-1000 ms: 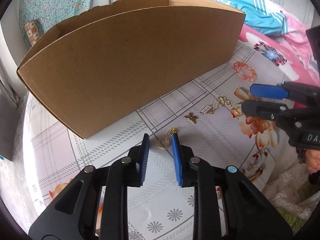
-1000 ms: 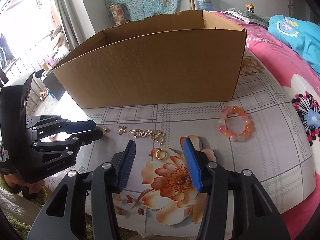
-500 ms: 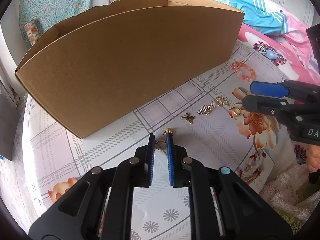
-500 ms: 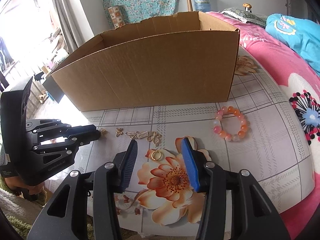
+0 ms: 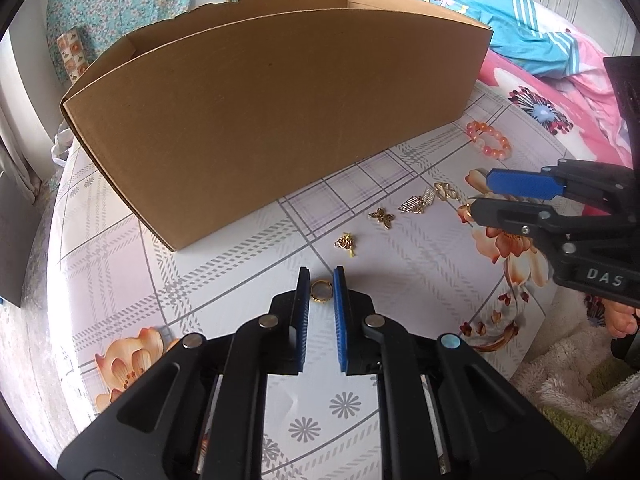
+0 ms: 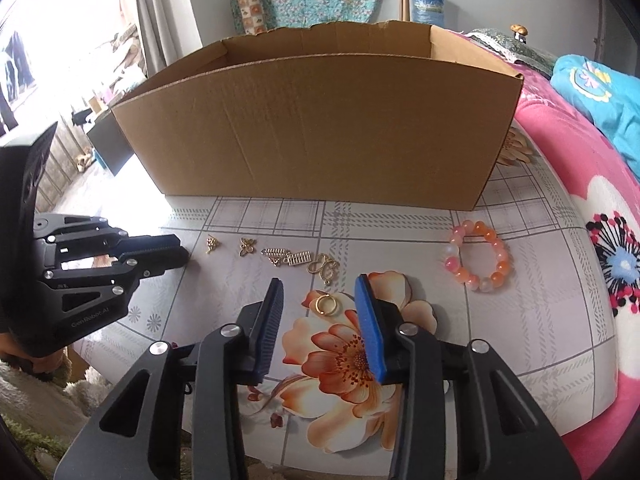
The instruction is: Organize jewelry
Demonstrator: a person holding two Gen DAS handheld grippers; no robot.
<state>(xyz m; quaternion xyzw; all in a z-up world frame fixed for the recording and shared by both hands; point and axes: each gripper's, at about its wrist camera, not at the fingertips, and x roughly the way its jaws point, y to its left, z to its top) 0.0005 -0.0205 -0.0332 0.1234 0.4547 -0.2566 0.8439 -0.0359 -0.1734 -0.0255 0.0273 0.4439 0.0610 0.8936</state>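
My left gripper [image 5: 321, 282] is shut on a gold ring [image 5: 321, 292] at its fingertips, just above the tablecloth; it also shows in the right wrist view [image 6: 176, 250]. My right gripper [image 6: 320, 294] is open, its fingers either side of a second gold ring [image 6: 325, 305] lying on the orange flower print. It also shows in the left wrist view [image 5: 480, 192]. Small gold charms lie in a row: a cluster [image 5: 346, 243], a butterfly [image 5: 382, 217], bar charms [image 5: 418, 201] and a looped charm [image 5: 446, 191]. A pink-orange bead bracelet [image 6: 476, 260] lies to the right.
A large open cardboard box [image 5: 280, 92] stands behind the jewelry on the flowered tablecloth [image 5: 120, 248]. A pink flowered blanket [image 6: 592, 184] and blue cloth [image 6: 600, 92] lie to the right. The table edge is close below both grippers.
My left gripper's fingers have closed from wide open onto the gold ring. My right gripper has stayed open around the other ring and drawn slightly nearer.
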